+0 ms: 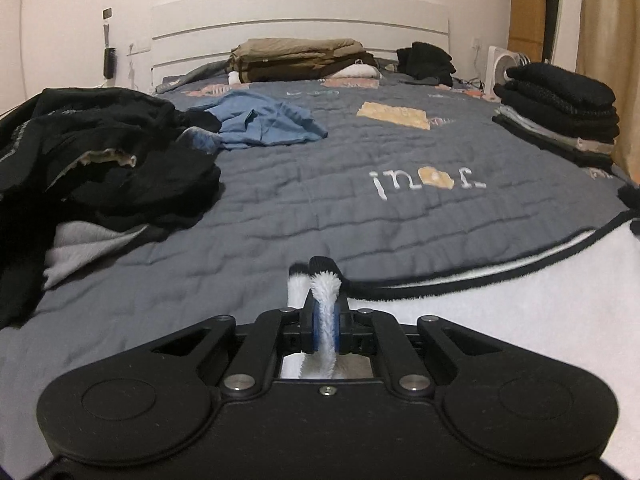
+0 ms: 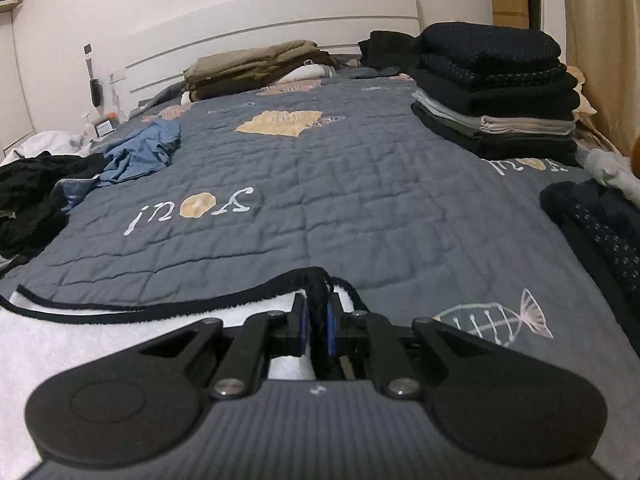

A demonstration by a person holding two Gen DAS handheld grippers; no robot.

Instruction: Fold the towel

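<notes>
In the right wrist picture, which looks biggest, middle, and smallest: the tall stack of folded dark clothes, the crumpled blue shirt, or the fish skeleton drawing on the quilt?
1. Tall stack of folded dark clothes
2. Fish skeleton drawing and crumpled blue shirt: look alike in size, and the fish is nearer the camera, so unsure.

We see a white fluffy towel [image 1: 500,320] with a narrow black border, spread flat on the bed. In the left wrist view its corner stands pinched upright between the left claw's [image 1: 325,320] closed pads, the rest stretching away to that claw's right. In the right wrist view the towel [image 2: 120,344] lies to the left of the right claw [image 2: 318,320], which clamps a bunched length of the black border.
</notes>
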